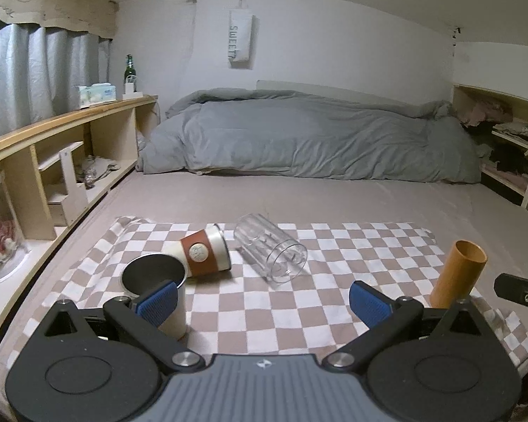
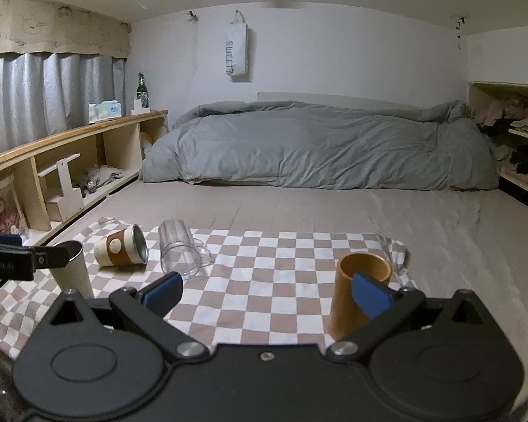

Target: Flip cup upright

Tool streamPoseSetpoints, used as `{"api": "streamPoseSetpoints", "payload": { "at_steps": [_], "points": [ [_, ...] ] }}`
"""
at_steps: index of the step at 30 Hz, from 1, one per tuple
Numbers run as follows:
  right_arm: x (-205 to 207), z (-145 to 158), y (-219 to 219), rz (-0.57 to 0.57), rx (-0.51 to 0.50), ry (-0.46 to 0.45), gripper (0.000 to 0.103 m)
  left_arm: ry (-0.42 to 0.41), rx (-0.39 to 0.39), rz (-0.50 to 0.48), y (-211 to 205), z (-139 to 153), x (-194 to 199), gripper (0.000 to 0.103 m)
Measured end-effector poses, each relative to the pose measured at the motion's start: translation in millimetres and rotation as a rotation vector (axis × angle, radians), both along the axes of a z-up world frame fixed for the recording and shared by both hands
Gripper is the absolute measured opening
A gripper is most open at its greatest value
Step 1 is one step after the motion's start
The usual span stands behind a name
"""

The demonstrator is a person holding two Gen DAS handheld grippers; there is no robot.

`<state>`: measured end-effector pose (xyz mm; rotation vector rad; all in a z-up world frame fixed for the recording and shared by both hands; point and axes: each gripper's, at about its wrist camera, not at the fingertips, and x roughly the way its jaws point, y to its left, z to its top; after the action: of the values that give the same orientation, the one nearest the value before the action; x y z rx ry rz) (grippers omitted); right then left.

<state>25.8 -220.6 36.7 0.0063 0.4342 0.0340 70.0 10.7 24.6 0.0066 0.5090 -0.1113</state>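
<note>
On a checkered cloth [image 1: 299, 302] lie two cups on their sides: a clear glass cup [image 1: 269, 251] [image 2: 179, 248] and a cream cup with a brown sleeve [image 1: 206, 253] [image 2: 121, 246]. A steel-lined white cup [image 1: 156, 288] [image 2: 70, 269] stands upright at the left, and an orange cup [image 1: 457, 274] [image 2: 360, 295] stands upright at the right. My left gripper [image 1: 264, 306] is open and empty, its left pad [image 1: 158, 302] by the white cup. My right gripper [image 2: 267, 295] is open and empty, its right pad [image 2: 371, 297] in front of the orange cup.
The cloth lies on a bed [image 1: 299, 200] with a grey duvet [image 1: 299, 137] at the back. Wooden shelves [image 1: 70, 154] run along the left with a bottle [image 1: 130, 74] on top. More shelves [image 1: 503, 147] stand at the right.
</note>
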Motion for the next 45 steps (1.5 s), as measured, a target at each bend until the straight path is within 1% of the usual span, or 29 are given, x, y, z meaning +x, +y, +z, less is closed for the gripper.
{"api": "streamPoseSetpoints", "payload": {
  "at_steps": [7, 11, 16, 19, 25, 33, 45],
  "points": [
    [-12.3, -7.0, 15.9, 0.021, -0.023, -0.008, 0.103, 0.004, 0.019, 0.027, 7.8, -8.4, -19.2, 0.103],
    [-18.1, -9.6, 21.6, 0.034, -0.026, -0.005, 0.103, -0.019, 0.042, 0.045, 6.6, -10.1, -27.9, 0.103],
    [-22.3, -10.5, 23.9, 0.034, -0.025, -0.005, 0.103, -0.024, 0.056, 0.041, 1.9, -12.3, -35.4, 0.103],
    [-25.9, -12.4, 26.0, 0.028, -0.028, 0.0, 0.103, -0.022, 0.063, 0.023, 0.3, -13.7, -39.1, 0.103],
    [-27.0, -14.5, 24.1, 0.008, -0.029, 0.011, 0.103, -0.022, 0.075, 0.009, -2.6, -15.3, -42.9, 0.103],
    [-26.6, -15.9, 23.8, 0.01, -0.03, 0.025, 0.103, -0.028, 0.091, 0.009, -6.5, -17.5, -44.2, 0.103],
    [-25.6, -15.8, 22.2, -0.006, -0.017, 0.025, 0.103, -0.023, 0.089, 0.014, -5.1, -18.0, -44.3, 0.103]
  ]
}}
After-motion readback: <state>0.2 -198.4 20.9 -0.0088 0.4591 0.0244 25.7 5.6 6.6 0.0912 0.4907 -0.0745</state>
